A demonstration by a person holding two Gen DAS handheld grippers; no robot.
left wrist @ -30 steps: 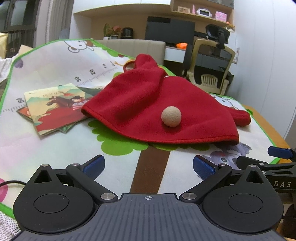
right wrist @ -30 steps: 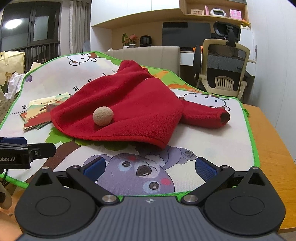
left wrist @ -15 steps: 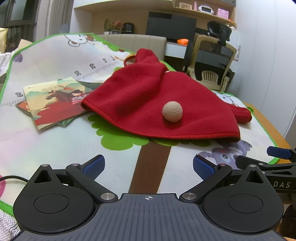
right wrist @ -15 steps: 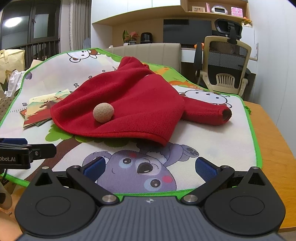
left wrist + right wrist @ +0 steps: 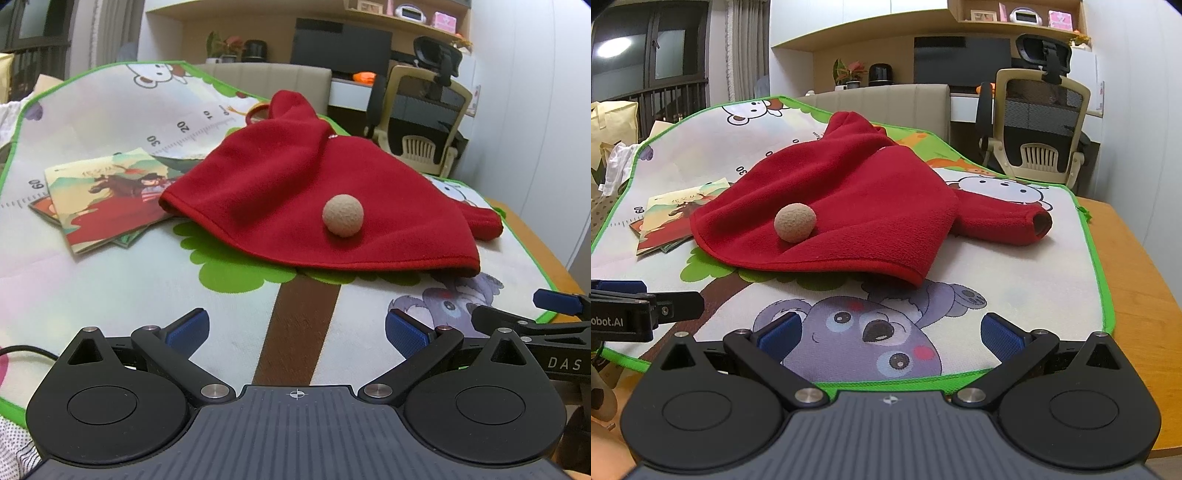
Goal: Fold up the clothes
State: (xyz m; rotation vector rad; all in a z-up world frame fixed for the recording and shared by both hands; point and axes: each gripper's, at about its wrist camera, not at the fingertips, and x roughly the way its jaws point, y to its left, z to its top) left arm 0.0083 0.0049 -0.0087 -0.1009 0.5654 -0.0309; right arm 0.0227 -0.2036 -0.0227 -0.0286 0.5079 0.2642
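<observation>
A red fleece garment (image 5: 314,195) (image 5: 857,199) with a beige pom-pom (image 5: 342,215) (image 5: 795,223) lies loosely spread on a cartoon play mat (image 5: 129,273) (image 5: 1015,266). One sleeve (image 5: 1008,225) points right, its cuff open. My left gripper (image 5: 295,326) hovers open over the mat's near edge, short of the garment's hem. My right gripper (image 5: 890,330) is open too, over the koala print, nothing between its fingers. Each gripper shows at the edge of the other's view.
Picture books (image 5: 103,195) (image 5: 672,214) lie on the mat, partly under the garment's left edge. The mat covers a wooden table (image 5: 1137,280). Behind stand an office chair (image 5: 1038,133), a beige bench back (image 5: 266,79) and shelves. Bags and cloth (image 5: 613,147) sit at far left.
Both grippers have edged slightly closer to the garment, which now looks a little larger. Neither gripper has changed its opening, and the garment has not moved.
</observation>
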